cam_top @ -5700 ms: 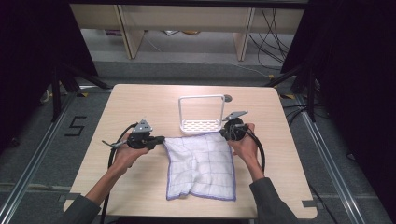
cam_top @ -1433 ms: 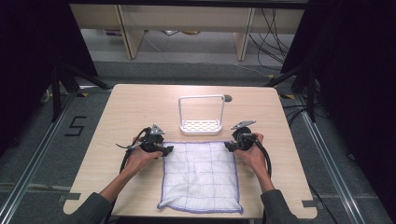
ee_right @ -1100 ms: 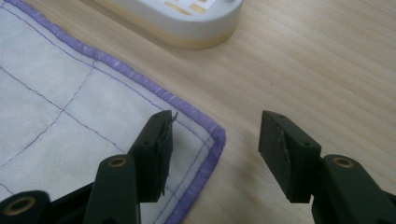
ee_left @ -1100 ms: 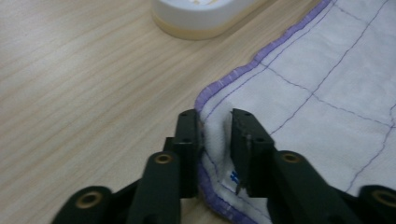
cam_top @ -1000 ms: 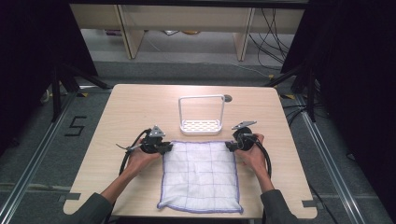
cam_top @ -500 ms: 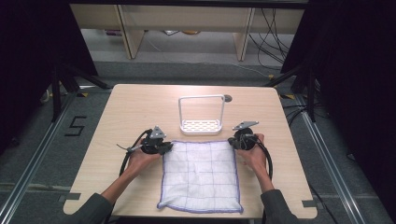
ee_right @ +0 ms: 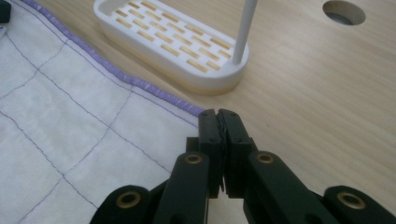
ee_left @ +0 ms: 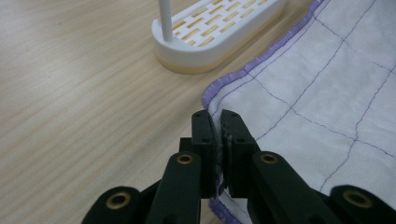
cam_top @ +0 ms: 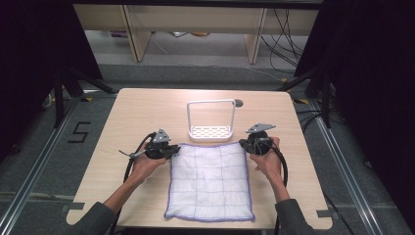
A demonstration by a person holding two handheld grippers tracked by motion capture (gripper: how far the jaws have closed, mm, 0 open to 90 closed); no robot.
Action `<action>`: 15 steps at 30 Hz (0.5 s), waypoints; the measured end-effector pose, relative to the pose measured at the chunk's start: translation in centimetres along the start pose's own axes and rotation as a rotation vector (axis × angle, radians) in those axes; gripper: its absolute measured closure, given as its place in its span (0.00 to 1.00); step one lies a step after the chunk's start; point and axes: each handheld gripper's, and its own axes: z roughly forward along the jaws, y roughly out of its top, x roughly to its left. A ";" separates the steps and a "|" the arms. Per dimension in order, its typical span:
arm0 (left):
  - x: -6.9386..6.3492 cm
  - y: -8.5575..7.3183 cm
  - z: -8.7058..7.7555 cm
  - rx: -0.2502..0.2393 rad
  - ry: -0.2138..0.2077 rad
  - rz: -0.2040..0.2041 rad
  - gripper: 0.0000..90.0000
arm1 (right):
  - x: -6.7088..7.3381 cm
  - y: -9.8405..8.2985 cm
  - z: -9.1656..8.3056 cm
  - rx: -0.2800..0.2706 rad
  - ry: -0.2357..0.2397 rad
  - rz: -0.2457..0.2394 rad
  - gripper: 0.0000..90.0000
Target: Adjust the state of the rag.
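A white quilted cloth (cam_top: 210, 181) with a purple hem lies spread flat on the wooden table (cam_top: 147, 107), in front of me. My left gripper (cam_top: 172, 149) is at its far left corner. In the left gripper view the jaws (ee_left: 215, 119) are shut, with the cloth (ee_left: 327, 93) pinched between them. My right gripper (cam_top: 243, 144) is at the far right corner. Its jaws (ee_right: 217, 116) are pressed together where the hem of the cloth (ee_right: 70, 116) runs into them.
A white slotted rack (cam_top: 211, 131) with a tall wire hoop stands just beyond the cloth's far edge, close to both grippers (ee_left: 219, 32) (ee_right: 173, 46). A round hole (cam_top: 238, 103) is in the tabletop behind the rack. Bare wood lies left and right of the cloth.
Since the earliest frame the crumpled, skewed cloth has been pulled flat and square, nearer the front edge. Over the last second both hands stay at the far corners; the right rises slightly.
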 end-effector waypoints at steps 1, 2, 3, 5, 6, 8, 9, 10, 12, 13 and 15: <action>0.0 0.0 0.0 0.000 0.000 0.000 0.94 | 0.0 0.0 0.0 0.000 0.000 0.000 0.99; 0.0 0.1 -0.1 -0.008 0.005 -0.011 0.94 | 0.0 0.1 -0.2 -0.001 0.001 0.002 0.99; 0.3 0.3 -0.4 -0.017 -0.003 -0.005 0.94 | 0.1 0.3 -0.6 -0.023 0.001 -0.001 0.99; 0.5 0.5 -0.7 -0.031 -0.004 -0.006 0.94 | 0.2 0.5 -0.9 -0.035 0.003 0.002 0.99; 0.5 0.5 -0.7 -0.031 -0.004 -0.006 0.94 | 0.2 0.5 -0.9 -0.035 0.003 0.002 0.99; 0.7 0.8 -1.1 -0.050 -0.001 -0.020 0.94 | 0.1 0.7 -1.2 -0.047 0.002 -0.002 0.99; 0.9 1.1 -1.4 -0.058 -0.005 -0.022 0.94 | 0.1 1.0 -1.5 -0.066 0.005 -0.015 0.99; 0.9 1.3 -1.5 -0.082 -0.005 -0.040 0.94 | 0.1 1.2 -1.6 -0.063 0.015 -0.024 0.99; 1.0 1.5 -1.7 -0.075 -0.001 -0.022 0.94 | 0.2 1.3 -1.8 -0.070 0.017 -0.007 0.99; 1.1 1.6 -2.0 -0.078 -0.008 -0.018 0.94 | 0.2 1.6 -2.0 -0.083 0.016 -0.016 0.99; 0.7 1.9 -2.6 -0.096 -0.008 -0.017 0.94 | 0.7 2.0 -3.0 -0.101 0.036 -0.020 0.99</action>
